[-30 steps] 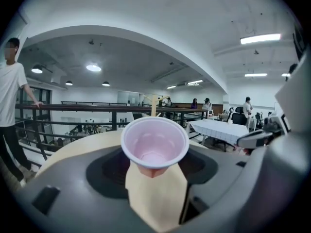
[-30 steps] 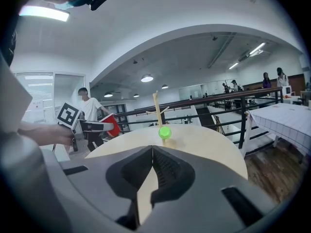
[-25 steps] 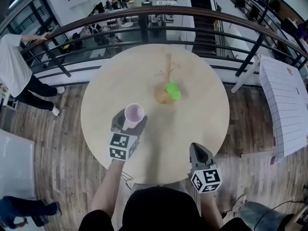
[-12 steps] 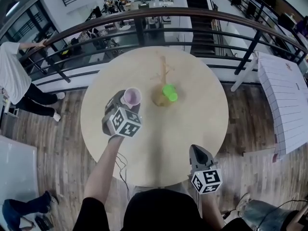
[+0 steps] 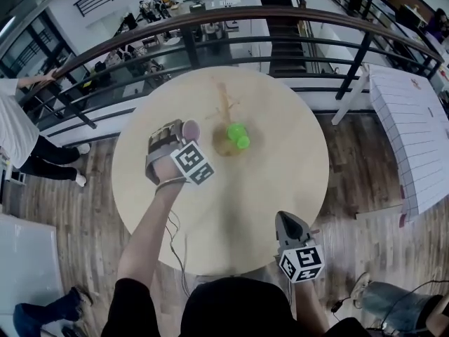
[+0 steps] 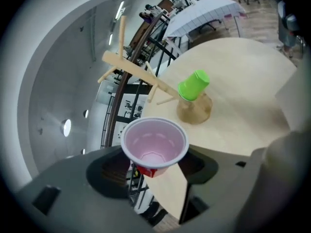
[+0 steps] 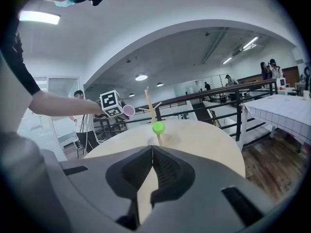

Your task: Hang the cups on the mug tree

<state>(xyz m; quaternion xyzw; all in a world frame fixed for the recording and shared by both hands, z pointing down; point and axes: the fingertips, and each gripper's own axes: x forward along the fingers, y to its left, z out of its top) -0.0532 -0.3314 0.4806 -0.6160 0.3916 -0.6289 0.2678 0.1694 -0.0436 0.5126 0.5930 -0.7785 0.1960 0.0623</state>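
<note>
Left of the tree [image 5: 226, 111], head view: the left gripper [image 5: 181, 132] holds the pink cup [image 5: 190, 130] above the table [image 5: 280, 181]. The green cup [image 5: 238, 135] sits on a low peg at the tree's right. The right gripper [image 5: 289, 225] lies well apart from the tree, at the table's near edge.

Left gripper view: jaws clamped on the pink cup's lower wall, with its mouth toward the camera and bare pegs beyond.

Right gripper view: jaws pressed together, nothing between them.

Step in hand, as judged: bringing the second cup to the tree. The next move calls for lining its mouth up with a free peg.
</note>
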